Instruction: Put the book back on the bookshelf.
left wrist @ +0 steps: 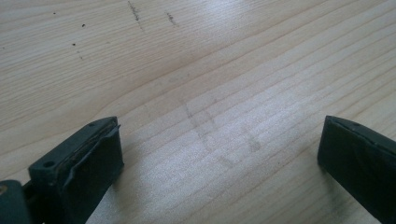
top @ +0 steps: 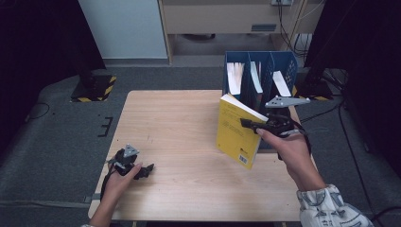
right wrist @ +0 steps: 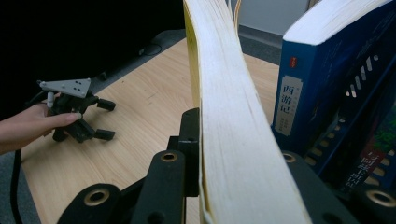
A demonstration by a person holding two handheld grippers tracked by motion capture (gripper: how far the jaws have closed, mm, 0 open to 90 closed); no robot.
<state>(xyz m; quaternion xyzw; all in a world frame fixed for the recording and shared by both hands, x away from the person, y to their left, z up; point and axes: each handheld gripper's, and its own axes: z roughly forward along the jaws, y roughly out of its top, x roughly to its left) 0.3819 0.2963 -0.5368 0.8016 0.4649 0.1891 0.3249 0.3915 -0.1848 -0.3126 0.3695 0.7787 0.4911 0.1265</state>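
Nearest my high camera is the left gripper [top: 134, 166], resting on the wooden table [top: 179, 132] well apart from the blue file rack [top: 260, 71], jaws spread wide over bare wood. On the rack's near side, my right gripper [top: 253, 125] pinches the yellow book [top: 236, 130] by its page edge, holding it upright and tilted above the table, just in front of the rack. I judge the grip risky: the pages bow visibly between the jaws, so the book could swing, slip, or catch the rack's dividers and the blue book [right wrist: 322, 70] already shelved there.
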